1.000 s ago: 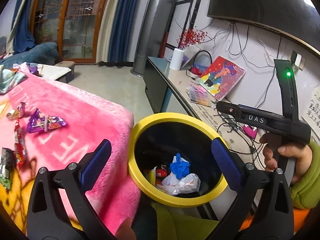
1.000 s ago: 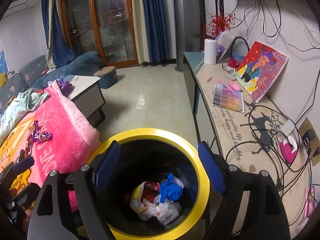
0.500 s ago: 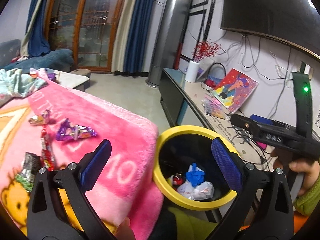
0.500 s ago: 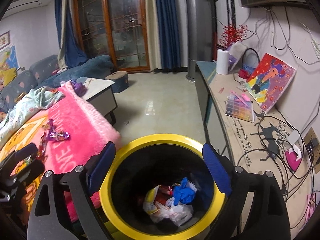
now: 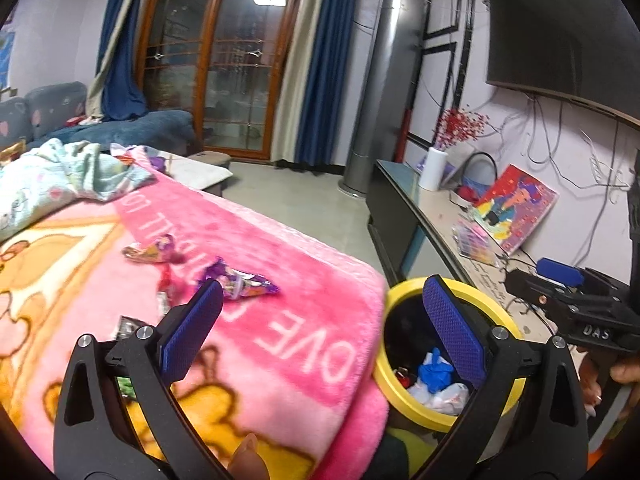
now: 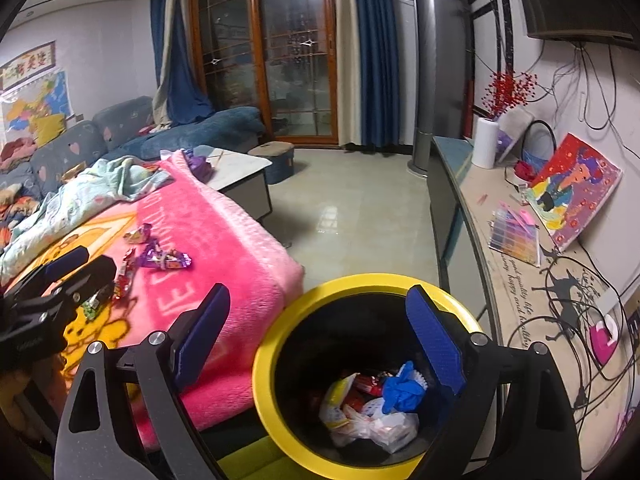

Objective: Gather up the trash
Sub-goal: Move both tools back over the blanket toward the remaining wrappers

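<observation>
A black bin with a yellow rim (image 6: 264,360) (image 5: 400,396) stands against the pink blanket (image 5: 304,280) and holds a blue glove (image 6: 400,392), a white bag (image 6: 384,428) and wrappers. Loose on the blanket lie a purple wrapper (image 5: 244,282) (image 6: 164,258), a red wrapper (image 6: 124,272) and a gold-and-purple one (image 5: 152,250). My left gripper (image 5: 320,292) is open and empty, over the blanket's corner, with the purple wrapper just beyond its left fingertip. My right gripper (image 6: 318,294) is open and empty above the bin's left rim.
A long low cabinet (image 6: 500,280) runs along the right wall with cables, a colourful painting (image 6: 576,188) and a white roll. A light blue cloth (image 6: 100,188) lies at the blanket's far end. Tiled floor (image 6: 352,216) lies beyond the bin. A hand (image 5: 616,372) grips the right gripper's handle.
Both views have swung left and tilted up. The bin has slid right and lower in the left wrist view, and more of the blanket with wrappers shows. The right jaws widened a little.
</observation>
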